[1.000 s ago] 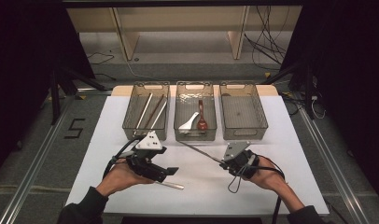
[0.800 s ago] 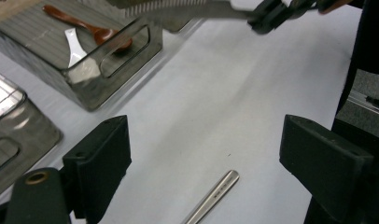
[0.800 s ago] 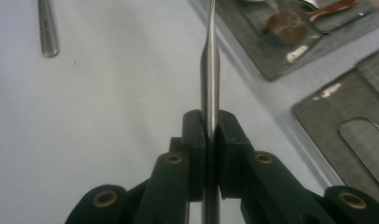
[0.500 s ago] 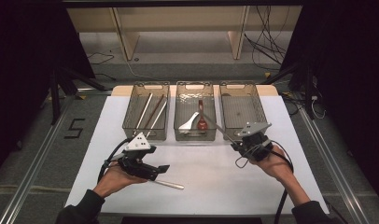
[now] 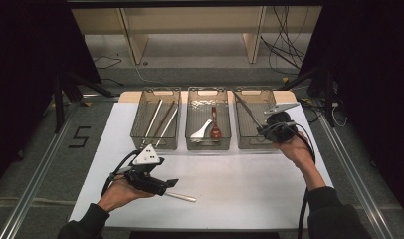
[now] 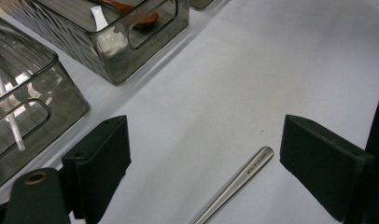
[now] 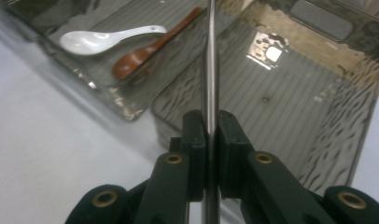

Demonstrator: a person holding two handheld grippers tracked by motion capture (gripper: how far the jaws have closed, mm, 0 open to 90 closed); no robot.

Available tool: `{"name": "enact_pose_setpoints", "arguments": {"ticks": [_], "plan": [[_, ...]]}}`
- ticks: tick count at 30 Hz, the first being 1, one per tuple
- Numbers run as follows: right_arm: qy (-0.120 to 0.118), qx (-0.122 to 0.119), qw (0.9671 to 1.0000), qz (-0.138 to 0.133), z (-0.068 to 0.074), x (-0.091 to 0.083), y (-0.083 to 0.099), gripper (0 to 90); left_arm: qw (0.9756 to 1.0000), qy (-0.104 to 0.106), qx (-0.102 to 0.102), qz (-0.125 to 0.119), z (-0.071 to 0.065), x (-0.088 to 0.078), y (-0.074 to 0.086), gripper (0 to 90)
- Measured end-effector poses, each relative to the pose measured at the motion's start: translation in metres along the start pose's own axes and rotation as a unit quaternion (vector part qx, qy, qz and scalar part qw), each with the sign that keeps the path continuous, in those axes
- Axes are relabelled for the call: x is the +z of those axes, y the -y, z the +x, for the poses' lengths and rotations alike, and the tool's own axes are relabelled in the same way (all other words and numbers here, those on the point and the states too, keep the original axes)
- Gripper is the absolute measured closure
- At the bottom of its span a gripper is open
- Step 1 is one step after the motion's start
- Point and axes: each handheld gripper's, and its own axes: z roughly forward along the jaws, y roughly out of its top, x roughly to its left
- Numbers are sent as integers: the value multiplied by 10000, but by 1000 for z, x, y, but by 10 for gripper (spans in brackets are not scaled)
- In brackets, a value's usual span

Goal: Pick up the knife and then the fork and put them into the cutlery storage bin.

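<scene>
My right gripper (image 5: 264, 130) is shut on a long thin metal utensil (image 5: 247, 110) and holds it over the empty right bin (image 5: 250, 143). In the right gripper view the jaws (image 7: 209, 140) pinch the utensil (image 7: 209, 70) on edge, and it points away over that bin (image 7: 281, 98). My left gripper (image 5: 165, 186) hovers low over the white table near the front left. Its jaws stand open (image 6: 206, 163), with the steel handle of another utensil (image 6: 239, 179) lying on the table between them, untouched. That handle (image 5: 182, 197) sticks out to the right of the gripper.
Three smoky clear bins stand in a row at the back. The left bin (image 5: 155, 142) holds several long sticks. In the middle bin (image 5: 207, 144) lie a white spoon (image 5: 202, 130) and a brown wooden spoon (image 5: 215, 124). The white mat (image 5: 240, 184) covers the table.
My right gripper has carried the thin utensil from the front of the table up and back to above the right bin. The left gripper has sunk slightly toward the handle.
</scene>
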Motion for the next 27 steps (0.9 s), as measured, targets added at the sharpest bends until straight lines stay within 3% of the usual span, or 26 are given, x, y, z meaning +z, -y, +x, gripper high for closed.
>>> {"name": "enact_pose_setpoints", "arguments": {"ticks": [6, 14, 17, 27], "plan": [[132, 312, 9994, 116, -13, 12, -9, 841, 10000, -18, -11, 10, 0, -5, 5, 155], [199, 584, 9977, 278, -24, 28, -15, 840, 9998, 26, -200, -48, 0, -7, 8, 149], [222, 700, 9968, 304, -28, 32, -18, 840, 9999, 56, -157, -21, -2, -8, 11, 149], [325, 884, 9945, 455, -32, 46, -24, 839, 9998, 74, -166, -10, -1, -9, 11, 149]]}}
